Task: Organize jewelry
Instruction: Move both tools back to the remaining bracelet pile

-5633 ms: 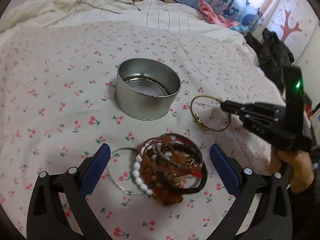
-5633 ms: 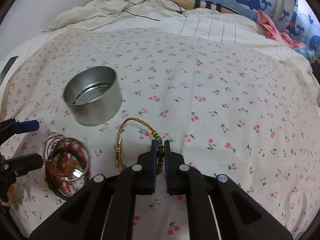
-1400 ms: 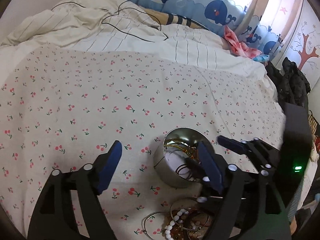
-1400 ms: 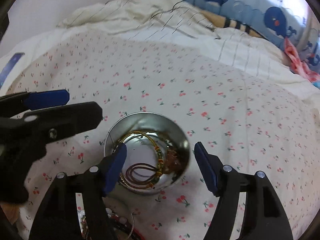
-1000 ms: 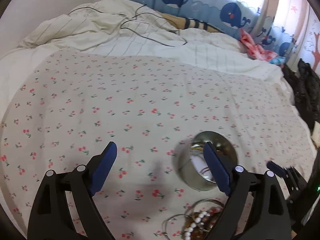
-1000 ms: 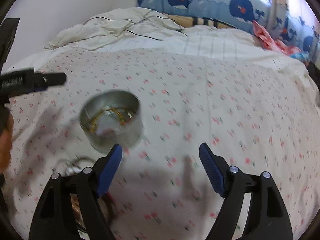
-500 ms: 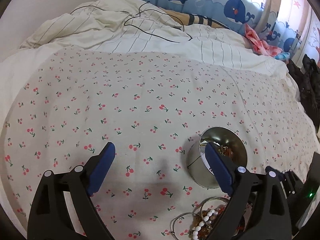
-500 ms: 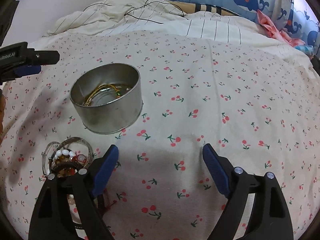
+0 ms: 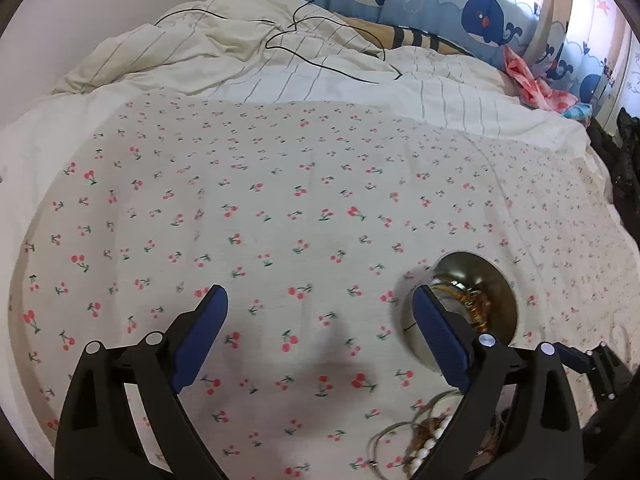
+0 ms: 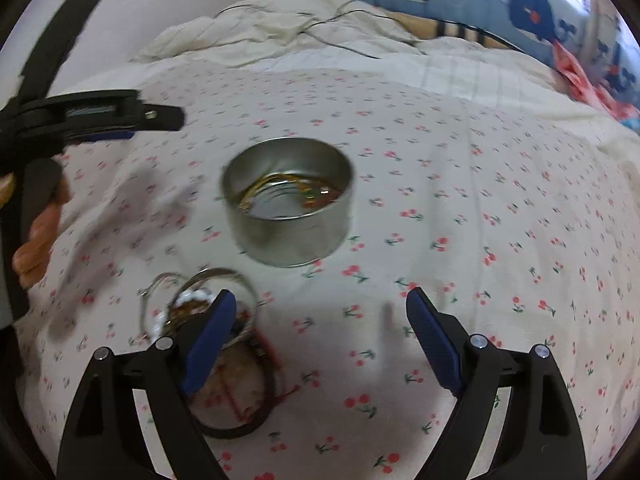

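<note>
Round metal tin (image 10: 289, 216) upright holding gold bracelet (image 10: 280, 184), bracelet pile (image 10: 216, 344) beside it

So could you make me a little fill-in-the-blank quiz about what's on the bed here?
1. The gold bracelet lies inside the ____.
2. Both the left tool and right tool are ____.
3. The sheet is printed with small red ____.
4. The pile of bracelets lies ____ the tin.

Answers: tin; open; cherries; outside
</note>
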Action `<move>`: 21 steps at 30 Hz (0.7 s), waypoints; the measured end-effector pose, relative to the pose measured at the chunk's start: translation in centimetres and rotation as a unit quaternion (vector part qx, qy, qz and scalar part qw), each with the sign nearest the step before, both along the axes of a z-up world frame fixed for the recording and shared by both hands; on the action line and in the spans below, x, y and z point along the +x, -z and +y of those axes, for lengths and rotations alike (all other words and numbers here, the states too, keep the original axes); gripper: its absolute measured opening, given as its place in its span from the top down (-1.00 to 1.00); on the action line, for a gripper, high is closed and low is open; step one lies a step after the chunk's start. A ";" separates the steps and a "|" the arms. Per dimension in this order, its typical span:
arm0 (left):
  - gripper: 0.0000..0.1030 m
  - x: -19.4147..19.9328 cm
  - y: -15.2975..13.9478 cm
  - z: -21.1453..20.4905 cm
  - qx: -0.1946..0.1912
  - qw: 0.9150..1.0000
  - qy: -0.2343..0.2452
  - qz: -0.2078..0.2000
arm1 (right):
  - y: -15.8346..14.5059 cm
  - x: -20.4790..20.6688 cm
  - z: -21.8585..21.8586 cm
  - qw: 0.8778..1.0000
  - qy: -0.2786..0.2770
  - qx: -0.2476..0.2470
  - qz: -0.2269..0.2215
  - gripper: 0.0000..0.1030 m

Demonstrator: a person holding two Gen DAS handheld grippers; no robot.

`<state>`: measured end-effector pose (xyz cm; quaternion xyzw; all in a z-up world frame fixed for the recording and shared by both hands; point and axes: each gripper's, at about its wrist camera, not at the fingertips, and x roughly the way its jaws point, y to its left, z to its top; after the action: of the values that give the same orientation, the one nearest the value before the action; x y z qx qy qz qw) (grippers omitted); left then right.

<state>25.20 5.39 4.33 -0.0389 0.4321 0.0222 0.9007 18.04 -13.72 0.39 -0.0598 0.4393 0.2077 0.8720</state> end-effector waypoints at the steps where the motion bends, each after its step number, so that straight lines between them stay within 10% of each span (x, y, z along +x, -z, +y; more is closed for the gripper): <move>1: -0.75 -0.1 0.2 0.2 0.005 1.000 -0.002 0.003 | 0.1 0.0 0.1 1.000 -0.003 -0.003 0.002 -0.62; 21: -0.77 -2.2 5.1 0.8 -0.010 0.996 0.018 0.083 | 0.9 1.0 -1.9 0.999 0.034 0.005 0.024 -0.62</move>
<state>22.99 6.20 -0.74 -0.0383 0.5064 0.0051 0.8615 19.07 -15.66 -0.54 -0.0351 0.4609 0.1820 0.8679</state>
